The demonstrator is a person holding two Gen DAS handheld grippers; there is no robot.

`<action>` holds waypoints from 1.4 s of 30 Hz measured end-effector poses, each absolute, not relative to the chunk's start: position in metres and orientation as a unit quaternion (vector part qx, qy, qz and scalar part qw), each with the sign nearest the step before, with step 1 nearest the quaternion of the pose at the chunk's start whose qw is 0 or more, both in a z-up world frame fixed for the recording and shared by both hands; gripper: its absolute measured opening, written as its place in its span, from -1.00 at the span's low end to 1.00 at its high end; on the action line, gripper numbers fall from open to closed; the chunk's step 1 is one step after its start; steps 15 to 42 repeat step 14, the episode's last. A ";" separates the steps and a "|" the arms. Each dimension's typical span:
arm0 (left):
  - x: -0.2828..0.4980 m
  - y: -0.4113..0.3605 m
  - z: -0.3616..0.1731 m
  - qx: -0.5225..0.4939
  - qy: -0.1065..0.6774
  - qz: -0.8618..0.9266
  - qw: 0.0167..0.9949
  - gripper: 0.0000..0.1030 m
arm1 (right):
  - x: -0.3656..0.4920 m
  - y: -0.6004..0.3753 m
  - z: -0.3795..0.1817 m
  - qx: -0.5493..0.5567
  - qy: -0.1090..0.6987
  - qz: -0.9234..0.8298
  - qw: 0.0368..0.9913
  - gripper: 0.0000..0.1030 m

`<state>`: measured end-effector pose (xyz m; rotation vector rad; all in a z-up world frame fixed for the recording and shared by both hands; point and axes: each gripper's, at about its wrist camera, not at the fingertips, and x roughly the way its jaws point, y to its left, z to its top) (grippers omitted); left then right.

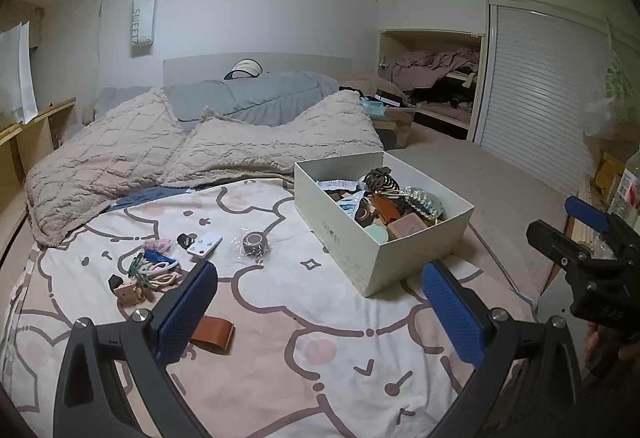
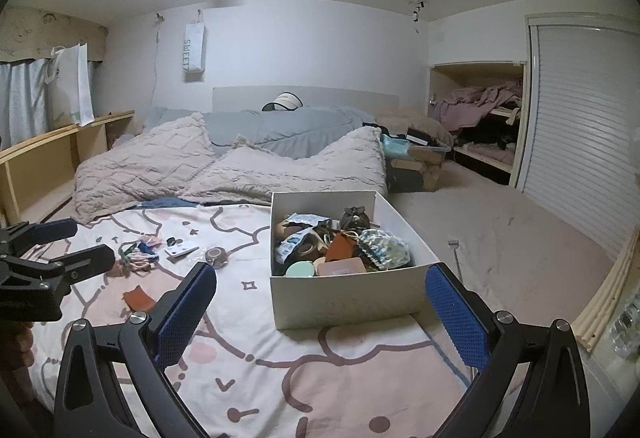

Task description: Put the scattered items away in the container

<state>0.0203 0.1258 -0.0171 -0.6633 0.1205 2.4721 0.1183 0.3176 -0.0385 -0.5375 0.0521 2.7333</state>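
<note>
The left tool (image 1: 320,308) hangs low over the bed (image 1: 280,358) with its blue pads spread wide and nothing between them, and the right tool (image 2: 320,312) is likewise released and empty in front of the white box (image 2: 344,298). The brown leather tab (image 1: 212,332) lies flat just beside the left pad, so a pinch may snag the soft blanket. Further off, what looks like a tangle of hair ties (image 1: 154,270) may come up only partly and drop short of the already heaped box.

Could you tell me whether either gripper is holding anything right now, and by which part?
Nothing is held. The left gripper and right gripper are both open and empty above the blanket.
</note>
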 end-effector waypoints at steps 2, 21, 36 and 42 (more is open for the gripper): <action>0.020 0.126 -0.017 -0.250 0.046 0.924 0.285 1.00 | 0.118 0.317 -0.038 -0.190 0.019 0.966 0.177 1.00; 0.020 0.128 -0.018 -0.249 0.047 0.924 0.286 1.00 | 0.119 0.320 -0.040 -0.194 0.028 0.965 0.173 1.00; 0.020 0.128 -0.018 -0.249 0.047 0.924 0.286 1.00 | 0.119 0.320 -0.040 -0.194 0.028 0.965 0.173 1.00; 0.020 0.128 -0.018 -0.249 0.047 0.924 0.286 1.00 | 0.119 0.320 -0.040 -0.194 0.028 0.965 0.173 1.00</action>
